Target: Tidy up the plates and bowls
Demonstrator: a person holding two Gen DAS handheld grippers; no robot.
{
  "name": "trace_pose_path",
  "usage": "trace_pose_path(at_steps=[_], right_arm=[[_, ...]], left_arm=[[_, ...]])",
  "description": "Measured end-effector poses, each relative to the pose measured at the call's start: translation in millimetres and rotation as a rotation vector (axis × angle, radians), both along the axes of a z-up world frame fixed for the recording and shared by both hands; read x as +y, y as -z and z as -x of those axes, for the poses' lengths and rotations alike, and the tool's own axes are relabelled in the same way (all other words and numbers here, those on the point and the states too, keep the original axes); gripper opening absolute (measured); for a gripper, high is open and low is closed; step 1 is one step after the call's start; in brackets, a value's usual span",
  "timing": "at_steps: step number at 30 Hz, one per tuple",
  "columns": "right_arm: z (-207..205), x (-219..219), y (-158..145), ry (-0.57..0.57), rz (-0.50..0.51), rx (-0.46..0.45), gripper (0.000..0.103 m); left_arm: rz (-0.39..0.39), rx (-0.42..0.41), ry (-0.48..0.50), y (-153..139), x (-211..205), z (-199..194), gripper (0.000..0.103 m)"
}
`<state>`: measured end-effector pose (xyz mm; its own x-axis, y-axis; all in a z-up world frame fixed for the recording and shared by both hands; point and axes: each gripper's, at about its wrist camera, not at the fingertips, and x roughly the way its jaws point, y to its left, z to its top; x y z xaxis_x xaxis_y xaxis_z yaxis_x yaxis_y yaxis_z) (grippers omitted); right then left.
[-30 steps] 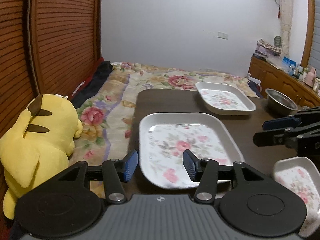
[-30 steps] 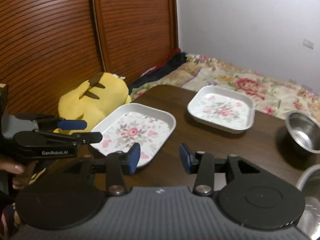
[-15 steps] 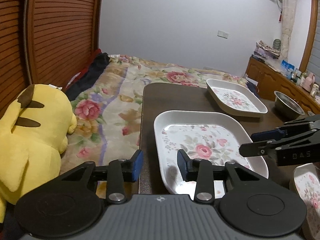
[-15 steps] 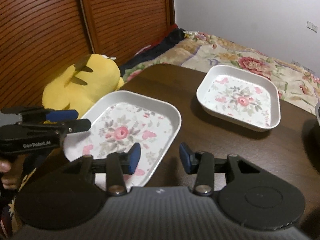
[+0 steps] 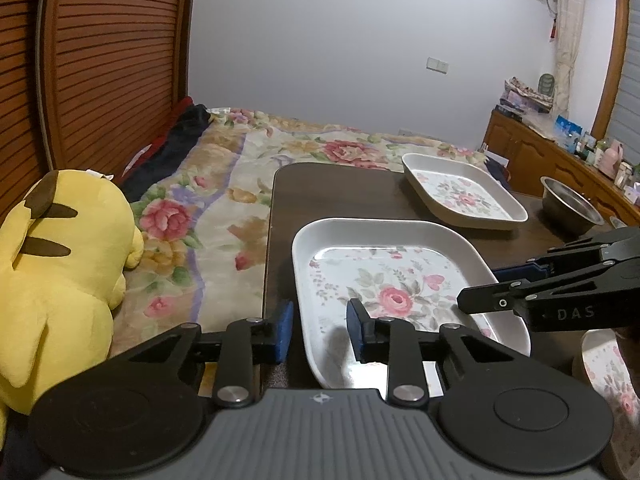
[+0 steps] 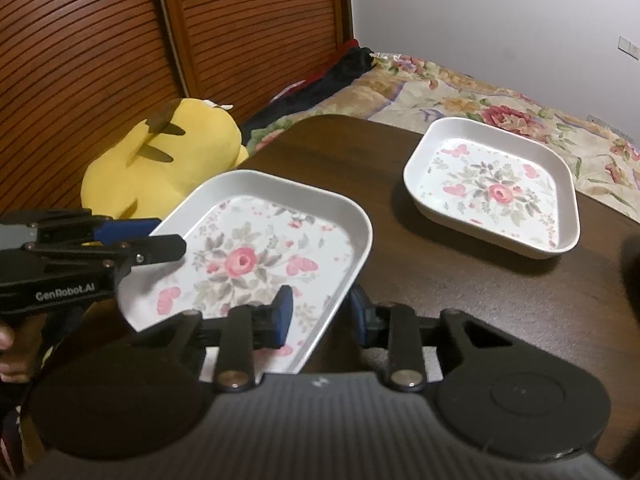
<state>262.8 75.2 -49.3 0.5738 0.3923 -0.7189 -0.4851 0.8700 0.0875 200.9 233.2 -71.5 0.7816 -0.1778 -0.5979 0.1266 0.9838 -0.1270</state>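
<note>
I have both tools spread around one large floral tray (image 5: 404, 280) on the dark tabletop (image 6: 460, 280). The left tool (image 5: 319, 326) straddles its left rim, fingers apart and not pinching. The right tool (image 6: 322, 314) straddles its right rim likewise. A smaller floral tray (image 6: 496, 190) sits well apart behind it, a steel bowl (image 5: 570, 204) beyond. A yellow plush (image 5: 56, 280) rests on the bed (image 5: 224, 184).

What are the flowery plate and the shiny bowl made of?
The flowery plate looks like glossy glazed ceramic, maybe melamine: smooth white rim, printed roses, light glinting off it. The shiny bowl looks like stainless steel: grey, thin-walled, dull reflections.
</note>
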Motion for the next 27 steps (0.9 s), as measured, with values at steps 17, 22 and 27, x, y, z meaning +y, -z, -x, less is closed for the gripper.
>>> trace_pose_path(at_steps=[17,22,27], right_arm=[[-1,-6,3,0.004,-0.027,-0.004,0.022],[-4,-13,1,0.014,-0.049,0.019,0.014],[-2,-21,-1,0.023,-0.074,0.031,0.013]], left_arm=[[-0.008,0.026,-0.018,2,-5,5,0.023],[0.003,0.030,-0.029,-2,-8,11,0.023],[-0.006,0.012,-0.030,-13,-17,17,0.023]])
